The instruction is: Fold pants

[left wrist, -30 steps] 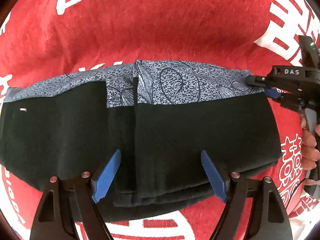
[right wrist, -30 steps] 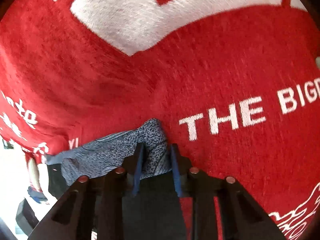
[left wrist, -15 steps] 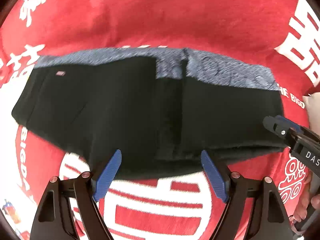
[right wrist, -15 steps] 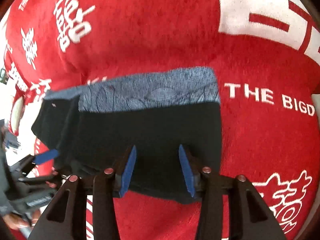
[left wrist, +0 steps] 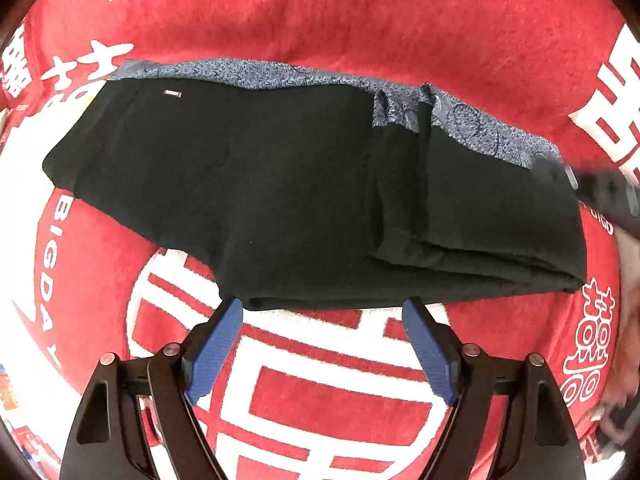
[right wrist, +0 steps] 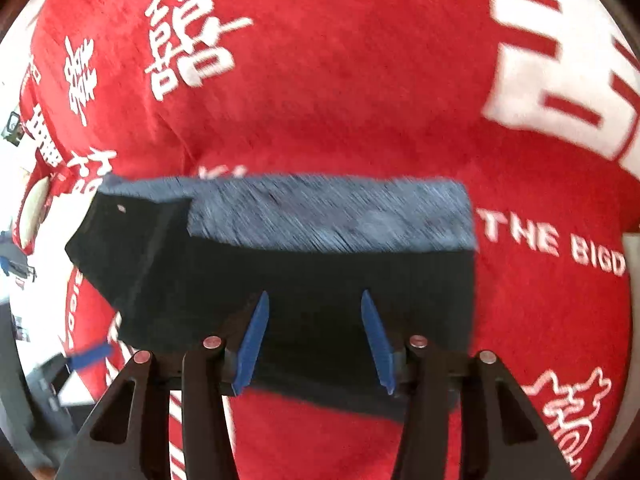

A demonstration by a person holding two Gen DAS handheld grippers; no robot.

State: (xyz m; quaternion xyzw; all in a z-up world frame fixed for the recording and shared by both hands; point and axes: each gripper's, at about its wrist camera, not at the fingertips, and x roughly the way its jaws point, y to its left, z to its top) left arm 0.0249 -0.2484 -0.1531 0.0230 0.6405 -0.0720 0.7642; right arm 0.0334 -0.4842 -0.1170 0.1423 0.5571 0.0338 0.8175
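The black pants [left wrist: 280,192] lie folded into a flat bundle on the red cloth, with a blue-grey patterned lining strip [left wrist: 480,132] along the far edge. They also show in the right wrist view [right wrist: 320,288]. My left gripper [left wrist: 322,308] is open and empty, just short of the bundle's near edge. My right gripper [right wrist: 314,300] is open and empty above the bundle's near part; it also shows as a blur in the left wrist view [left wrist: 600,192] at the bundle's right end.
A red cloth [left wrist: 360,20] with white characters and "THE BIGD" lettering [right wrist: 552,244] covers the surface all around the pants. Clutter shows past the cloth's left edge [right wrist: 16,264].
Both grippers have let go of the pants and pulled back toward me. The right gripper opened from shut on the lining corner. The folded bundle stays on the cloth.
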